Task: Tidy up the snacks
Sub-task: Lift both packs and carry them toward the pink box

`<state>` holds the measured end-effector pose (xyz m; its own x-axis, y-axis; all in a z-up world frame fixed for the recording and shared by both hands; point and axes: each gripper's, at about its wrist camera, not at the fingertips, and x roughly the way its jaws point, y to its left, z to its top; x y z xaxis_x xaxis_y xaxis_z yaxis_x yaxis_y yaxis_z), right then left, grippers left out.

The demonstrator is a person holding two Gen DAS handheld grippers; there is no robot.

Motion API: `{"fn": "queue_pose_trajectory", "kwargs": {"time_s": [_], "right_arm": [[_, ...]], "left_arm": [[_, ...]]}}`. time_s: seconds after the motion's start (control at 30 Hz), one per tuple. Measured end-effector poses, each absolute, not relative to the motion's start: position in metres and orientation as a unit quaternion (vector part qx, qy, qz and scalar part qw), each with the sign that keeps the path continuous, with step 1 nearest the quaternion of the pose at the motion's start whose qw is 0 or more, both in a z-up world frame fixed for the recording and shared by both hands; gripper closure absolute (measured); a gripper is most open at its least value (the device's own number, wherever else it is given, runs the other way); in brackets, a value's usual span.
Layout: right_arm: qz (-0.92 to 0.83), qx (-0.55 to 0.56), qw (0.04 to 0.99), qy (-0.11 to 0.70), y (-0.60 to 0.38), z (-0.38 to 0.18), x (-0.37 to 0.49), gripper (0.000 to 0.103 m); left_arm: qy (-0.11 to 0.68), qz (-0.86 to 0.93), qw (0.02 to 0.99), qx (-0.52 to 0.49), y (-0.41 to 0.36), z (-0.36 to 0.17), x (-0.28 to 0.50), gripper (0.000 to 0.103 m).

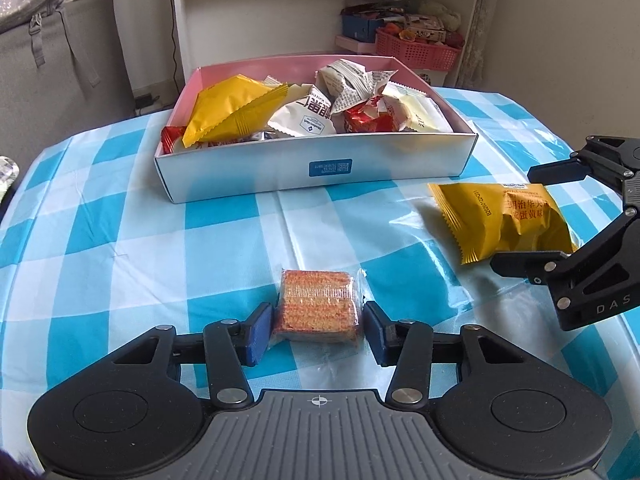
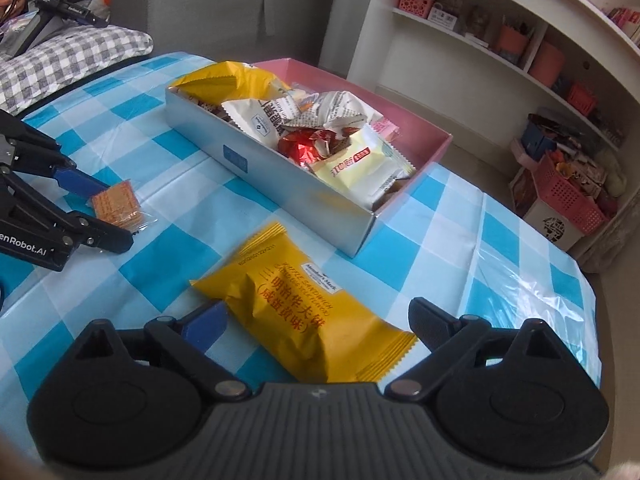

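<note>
A clear-wrapped orange cracker pack [image 1: 316, 306] lies on the blue checked tablecloth; it also shows in the right wrist view [image 2: 117, 204]. My left gripper [image 1: 318, 330] straddles it, blue pads close on both sides, a thin gap showing. A yellow waffle sandwich packet [image 2: 298, 312] lies flat between the wide-open fingers of my right gripper [image 2: 320, 328]; it also shows in the left wrist view [image 1: 504, 220]. A silver box with a pink inside [image 1: 312, 168] holds several snack packets and stands behind both.
A white shelf unit [image 1: 304, 12] with pink baskets stands beyond the table. A grey fabric wardrobe [image 1: 52, 56] is at the left. The table's edge [image 2: 596, 320] drops off to the right of the right gripper.
</note>
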<state>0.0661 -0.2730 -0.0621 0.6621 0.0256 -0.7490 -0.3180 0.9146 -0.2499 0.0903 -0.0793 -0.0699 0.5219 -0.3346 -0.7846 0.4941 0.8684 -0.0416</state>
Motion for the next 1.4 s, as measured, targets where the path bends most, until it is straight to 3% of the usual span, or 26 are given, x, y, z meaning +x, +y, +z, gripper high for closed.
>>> {"fn": "queue_pose_trajectory", "kwargs": {"time_s": [0.37, 0.7, 0.73, 0.8, 0.83, 1.4], "right_arm": [[0.095, -0.174, 0.884, 0.424, -0.253, -0.068, 0.061, 0.045], [0.107, -0.131, 0.876, 0.451, -0.238, -0.068, 0.069, 0.044], [0.108, -0.128, 0.875, 0.453, -0.236, -0.068, 0.071, 0.047], [0.112, -0.121, 0.875, 0.456, -0.233, -0.066, 0.072, 0.065], [0.112, -0.12, 0.875, 0.456, -0.23, -0.065, 0.073, 0.066], [0.115, -0.094, 0.894, 0.422, -0.223, -0.032, 0.066, 0.068]], "left_arm": [[0.426, -0.251, 0.864, 0.098, -0.07, -0.068, 0.084, 0.063], [0.426, -0.25, 0.864, 0.095, -0.059, -0.068, 0.083, 0.063], [0.427, -0.25, 0.864, 0.095, -0.058, -0.067, 0.083, 0.063], [0.427, -0.249, 0.864, 0.092, -0.056, -0.067, 0.083, 0.063], [0.428, -0.249, 0.864, 0.091, -0.056, -0.066, 0.083, 0.064], [0.409, -0.246, 0.877, 0.05, -0.039, -0.037, 0.093, 0.064]]}}
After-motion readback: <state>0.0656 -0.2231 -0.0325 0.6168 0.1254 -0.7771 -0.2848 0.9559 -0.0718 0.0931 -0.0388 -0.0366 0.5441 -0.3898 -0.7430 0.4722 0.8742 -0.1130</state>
